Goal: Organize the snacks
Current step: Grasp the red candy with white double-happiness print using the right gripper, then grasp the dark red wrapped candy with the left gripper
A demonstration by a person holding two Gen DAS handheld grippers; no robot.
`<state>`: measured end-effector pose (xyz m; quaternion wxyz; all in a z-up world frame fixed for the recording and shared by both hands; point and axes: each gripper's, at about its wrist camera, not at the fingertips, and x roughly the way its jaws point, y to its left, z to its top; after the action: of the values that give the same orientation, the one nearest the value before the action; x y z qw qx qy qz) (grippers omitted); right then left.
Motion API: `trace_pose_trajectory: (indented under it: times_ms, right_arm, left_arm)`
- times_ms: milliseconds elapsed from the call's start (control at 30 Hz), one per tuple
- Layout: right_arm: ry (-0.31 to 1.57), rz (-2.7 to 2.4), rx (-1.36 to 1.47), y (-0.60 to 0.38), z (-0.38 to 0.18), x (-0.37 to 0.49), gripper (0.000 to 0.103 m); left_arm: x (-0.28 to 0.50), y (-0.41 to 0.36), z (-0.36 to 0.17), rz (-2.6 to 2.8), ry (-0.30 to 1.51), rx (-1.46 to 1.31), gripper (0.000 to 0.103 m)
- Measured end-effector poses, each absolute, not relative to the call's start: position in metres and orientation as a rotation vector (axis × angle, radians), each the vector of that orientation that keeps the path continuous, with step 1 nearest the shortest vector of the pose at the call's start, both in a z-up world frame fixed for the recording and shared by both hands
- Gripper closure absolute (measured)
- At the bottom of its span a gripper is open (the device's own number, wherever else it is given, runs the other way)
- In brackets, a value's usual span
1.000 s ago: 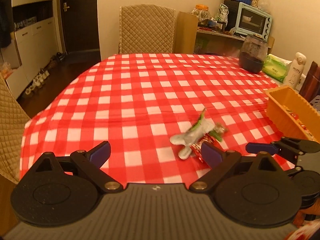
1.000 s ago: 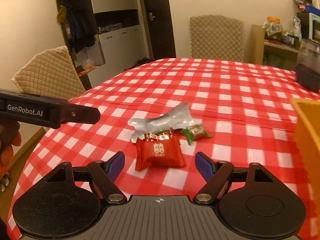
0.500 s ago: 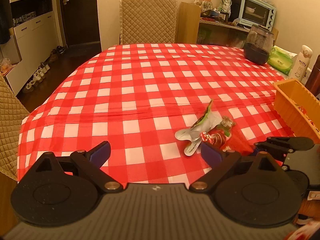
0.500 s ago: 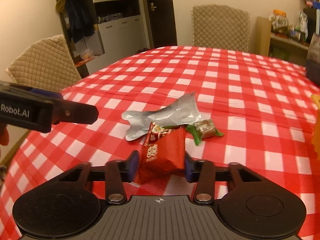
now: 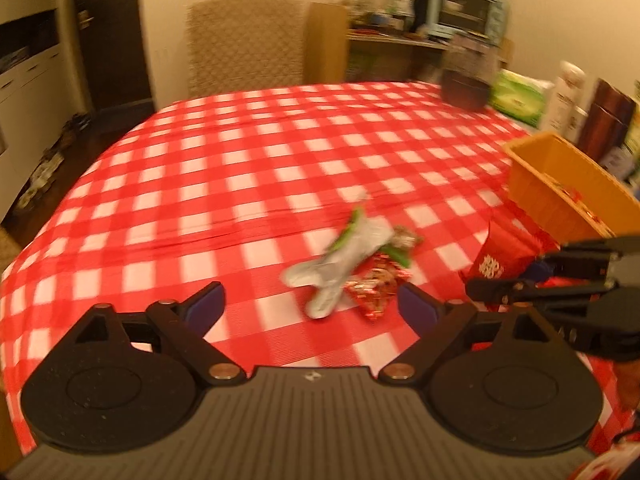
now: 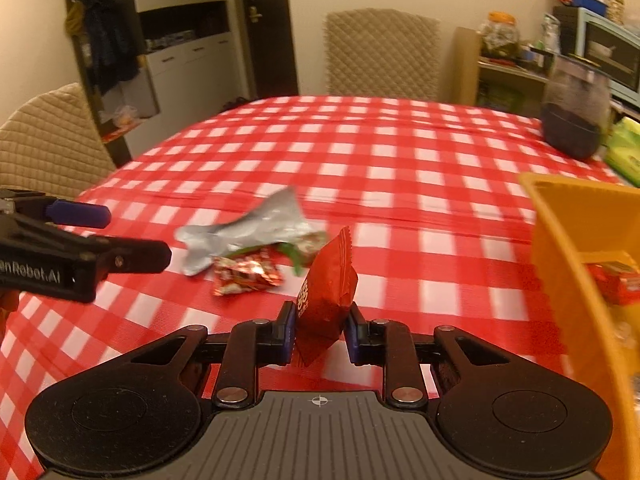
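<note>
Left wrist view. The left gripper (image 5: 310,308) hangs low over the checked tablecloth (image 5: 224,200), its jaws wide apart but closing, with nothing pressed between them. Just ahead lie a silver wrapper (image 5: 340,268) and a shiny red candy (image 5: 372,286), touching each other; the gripper is probably lined up on this heap because these snacks are not yet sorted. At the right edge the right gripper (image 5: 516,280) holds a red packet (image 5: 502,258) clear of the cloth, near the orange bin (image 5: 560,184).

Right wrist view. The right gripper (image 6: 320,330) has its jaws nearly together and closing, pads pressed on the lower part of the red packet (image 6: 326,296), which stands on edge between them. The upright pinch likely lets the packet be carried and dropped without dragging. The orange bin (image 6: 568,248) stands just to the right, with red packets already inside, so it appears to be the collecting place. The left gripper (image 6: 100,236) reaches in from the left, near the silver wrapper (image 6: 248,232) and the shiny red candy (image 6: 246,274).
</note>
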<state>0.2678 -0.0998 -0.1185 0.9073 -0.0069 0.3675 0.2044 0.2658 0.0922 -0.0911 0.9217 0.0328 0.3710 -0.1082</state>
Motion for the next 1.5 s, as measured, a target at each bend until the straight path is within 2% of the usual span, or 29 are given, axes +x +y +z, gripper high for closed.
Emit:
trace_pose_trajectory:
  times_ms: [233, 367, 500, 600, 667, 733, 800, 867, 1167, 1300, 1400, 1500]
  right_arm:
    - [0.859, 0.392, 0.052, -0.133, -0.125, 0.267, 0.077]
    - [0.865, 0.391, 0.080, -0.138, -0.127, 0.267, 0.077]
    - [0.864, 0.390, 0.139, -0.147, -0.127, 0.268, 0.077]
    - [0.859, 0.378, 0.186, -0.152, -0.127, 0.269, 0.067]
    - [0.853, 0.363, 0.197, -0.153, -0.125, 0.270, 0.045]
    - [0.852, 0.350, 0.204, -0.154, -0.124, 0.269, 0.043]
    - [0.849, 0.341, 0.214, -0.155, -0.124, 0.270, 0.043]
    - [0.846, 0.332, 0.218, -0.156, -0.123, 0.269, 0.043]
    - [0.802, 0.274, 0.206, -0.153, -0.126, 0.271, 0.043]
    - [0.792, 0.271, 0.321, -0.162, -0.128, 0.275, 0.043]
    - [0.795, 0.264, 0.398, -0.170, -0.128, 0.277, 0.043]
    - [0.792, 0.260, 0.404, -0.171, -0.126, 0.279, 0.043]
  left_arm:
    - [0.277, 0.057, -0.106, -0.362, 0.738, 0.197, 0.033]
    - [0.288, 0.044, -0.112, -0.404, 0.739, 0.236, 0.051]
    - [0.297, 0.037, -0.122, -0.415, 0.772, 0.253, 0.051]
    - [0.299, 0.036, -0.128, -0.420, 0.786, 0.272, 0.051]
    - [0.299, 0.035, -0.129, -0.419, 0.786, 0.276, 0.051]
    - [0.298, 0.035, -0.129, -0.425, 0.798, 0.261, 0.056]
    - [0.298, 0.035, -0.131, -0.420, 0.822, 0.251, 0.069]
    - [0.296, 0.035, -0.130, -0.418, 0.843, 0.215, 0.074]
    - [0.289, 0.033, -0.128, -0.388, 0.859, 0.189, 0.074]
    - [0.289, 0.034, -0.128, -0.386, 0.857, 0.180, 0.074]
    - [0.290, 0.034, -0.129, -0.375, 0.854, 0.176, 0.068]
    - [0.292, 0.035, -0.129, -0.371, 0.850, 0.170, 0.067]
